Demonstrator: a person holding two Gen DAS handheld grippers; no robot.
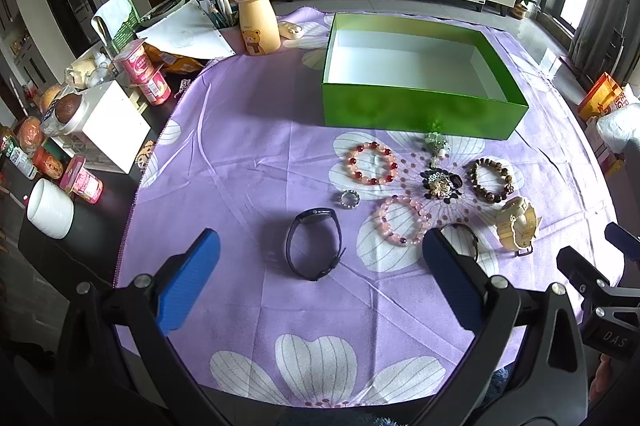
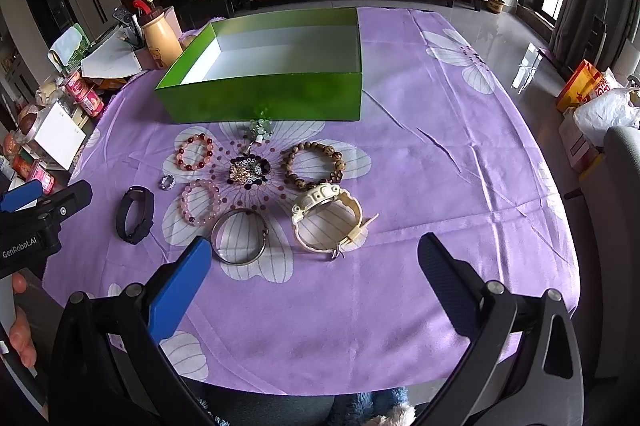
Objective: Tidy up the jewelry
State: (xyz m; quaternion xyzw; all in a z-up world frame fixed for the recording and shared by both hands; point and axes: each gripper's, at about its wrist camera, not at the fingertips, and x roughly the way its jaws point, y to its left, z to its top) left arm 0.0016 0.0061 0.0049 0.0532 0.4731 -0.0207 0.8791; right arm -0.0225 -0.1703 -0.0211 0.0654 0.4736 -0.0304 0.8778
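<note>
Purple flowered cloth [image 2: 420,185] covers the table, all jewelry laid out on it in front of the green box [image 2: 272,93]. Box is open and empty, white inside, nothing sorted yet. Judged: very start of the task, first pick not yet made.

Items, near side of box: red-and-pink bead bracelet [image 1: 373,163], pale pink bead bracelet [image 1: 402,220], brown wooden bead bracelet [image 2: 313,165], gold-and-black brooch-like piece [image 2: 249,169] in the middle, green bead charm [image 2: 260,129] just beside the box wall, small silver ring [image 1: 349,199], black fitness band [image 1: 314,244], silver bangle [image 2: 239,236], cream watch [image 2: 330,220]. All lying apart from each other, except the watch, which looks close to touching the wooden beads.

Left gripper [image 1: 320,278] hovers over the cloth, jaws wide and empty, black band lying roughly between the fingertips' line of sight. Right gripper [image 2: 314,278] also hovers, jaws wide and empty, bangle just beside its left finger, watch ahead.

Next move, my guess: left closes on the black band, or right takes watch or bangle, then carries it over the box wall and releases inside. Calls for lowering to the cloth and narrowing on a thin strap or rim; the bangle is flat and thin, likely to slip. Beads may roll or sag.

Clutter of cups and snacks [image 1: 136,73] at the left of the table, not part of the job.
</note>
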